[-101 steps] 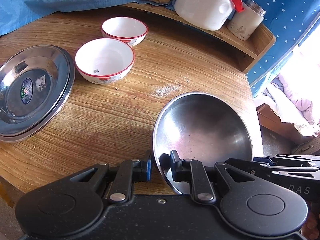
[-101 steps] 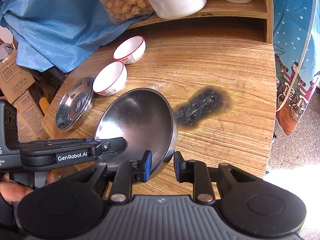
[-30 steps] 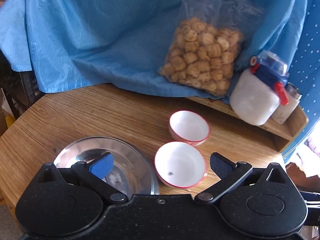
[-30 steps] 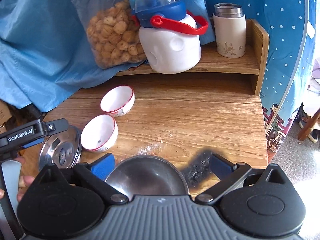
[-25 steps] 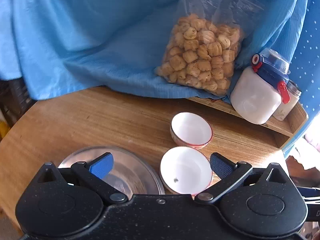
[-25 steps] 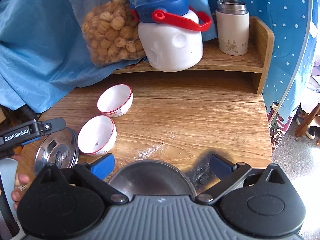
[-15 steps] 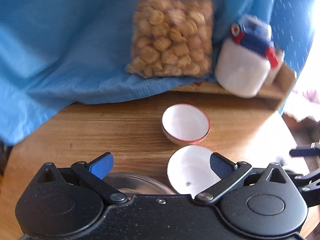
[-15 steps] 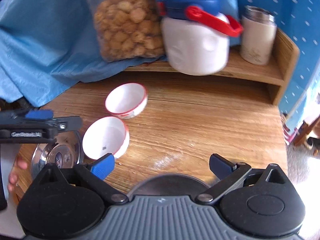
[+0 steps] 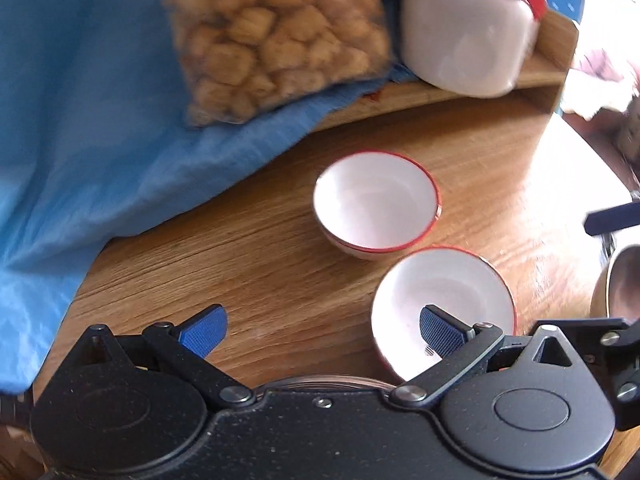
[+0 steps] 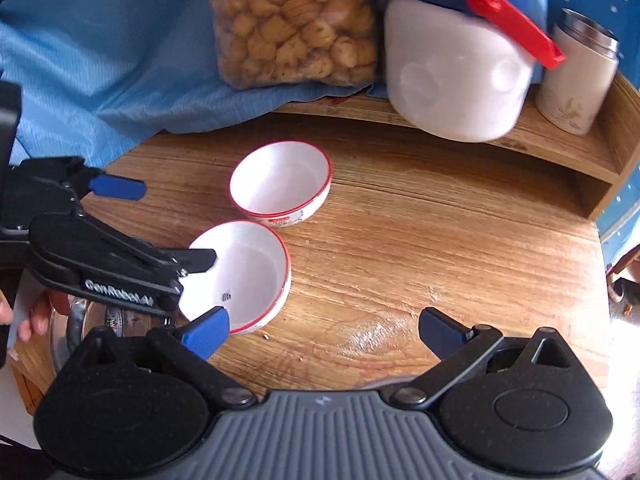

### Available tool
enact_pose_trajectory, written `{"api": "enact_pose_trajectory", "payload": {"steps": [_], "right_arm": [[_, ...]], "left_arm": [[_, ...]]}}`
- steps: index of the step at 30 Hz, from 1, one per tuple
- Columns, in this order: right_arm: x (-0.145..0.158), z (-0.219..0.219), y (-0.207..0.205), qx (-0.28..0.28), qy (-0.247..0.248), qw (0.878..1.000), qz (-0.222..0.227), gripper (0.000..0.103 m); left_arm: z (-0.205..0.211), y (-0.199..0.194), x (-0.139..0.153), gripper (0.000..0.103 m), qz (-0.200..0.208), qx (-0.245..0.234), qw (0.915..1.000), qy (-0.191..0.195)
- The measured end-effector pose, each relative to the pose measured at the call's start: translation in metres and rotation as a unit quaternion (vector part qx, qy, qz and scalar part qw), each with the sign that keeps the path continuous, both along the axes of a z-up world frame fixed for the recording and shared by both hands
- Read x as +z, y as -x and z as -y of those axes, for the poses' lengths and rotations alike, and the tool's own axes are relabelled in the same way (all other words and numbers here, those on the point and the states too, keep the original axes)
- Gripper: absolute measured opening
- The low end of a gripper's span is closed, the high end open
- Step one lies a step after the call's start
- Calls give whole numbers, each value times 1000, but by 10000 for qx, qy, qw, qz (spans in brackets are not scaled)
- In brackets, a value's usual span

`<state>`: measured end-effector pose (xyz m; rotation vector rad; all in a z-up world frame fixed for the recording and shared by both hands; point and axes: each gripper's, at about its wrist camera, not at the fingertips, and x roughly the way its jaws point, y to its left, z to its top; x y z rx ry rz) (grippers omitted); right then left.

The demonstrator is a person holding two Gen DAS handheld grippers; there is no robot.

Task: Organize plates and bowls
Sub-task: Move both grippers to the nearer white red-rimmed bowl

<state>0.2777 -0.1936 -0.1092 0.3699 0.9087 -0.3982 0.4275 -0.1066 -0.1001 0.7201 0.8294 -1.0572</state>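
Observation:
Two white bowls with red rims sit side by side on the wooden table: the far bowl [image 9: 378, 206] [image 10: 282, 178] and the near bowl [image 9: 444, 304] [image 10: 240, 276]. My left gripper [image 9: 322, 330] [image 10: 158, 223] is open, its right finger over the near bowl's inside and its left finger over bare wood, with the bowl's left rim between them. My right gripper [image 10: 323, 330] is open over bare table to the right of the near bowl. A steel plate [image 9: 320, 382] [image 10: 88, 320] lies beneath the left gripper. The steel bowl [image 9: 618, 284] shows at the right edge.
A blue cloth [image 10: 100, 60] drapes the back left. A bag of snacks [image 10: 296, 20], a white jug with a red handle [image 10: 456, 80] and a steel-topped cup [image 10: 576, 76] stand on a wooden shelf [image 10: 560, 148]. A person's hand [image 10: 32, 316] holds the left tool.
Both grippers, open throughout the last second, have moved forward toward the white bowls. The left one swung right over the near bowl. The steel bowl slipped under the right gripper's body.

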Motion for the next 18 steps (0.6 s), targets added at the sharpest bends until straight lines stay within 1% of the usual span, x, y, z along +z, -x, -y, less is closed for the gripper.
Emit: {"api": "enact_pose_trajectory", "payload": {"steps": [2,5,9,12,13,17,18], "right_arm": [[-3,-1,-6,71,-37,10000,-46,103],[-8,-2,-13,191,-102,9996,-156,101],[-12,-2,-18,262,-206,9993,-196,96],[-14,3,-20,209,-306,9992,-151,91],[-15,4,-20,166,-312,9993,-158,88],[-23,15,-21,-47,-517,9986,-107,83],[-25,17,-21,-76,-559,9984,-100,80]], "left_arm": [[2,0,-3,102,-51,-120,9999,-68],[6,-3,-9,101,-85,-135,9996,-228],[9,-10,-13,99,-202,-110,9993,-303],[11,-12,-14,96,-213,-145,9990,-361],[12,-12,-14,95,-218,-169,9989,-391],[18,-12,-16,95,-278,-187,9980,-532],[19,-10,-17,93,-286,-200,9976,-593]]}}
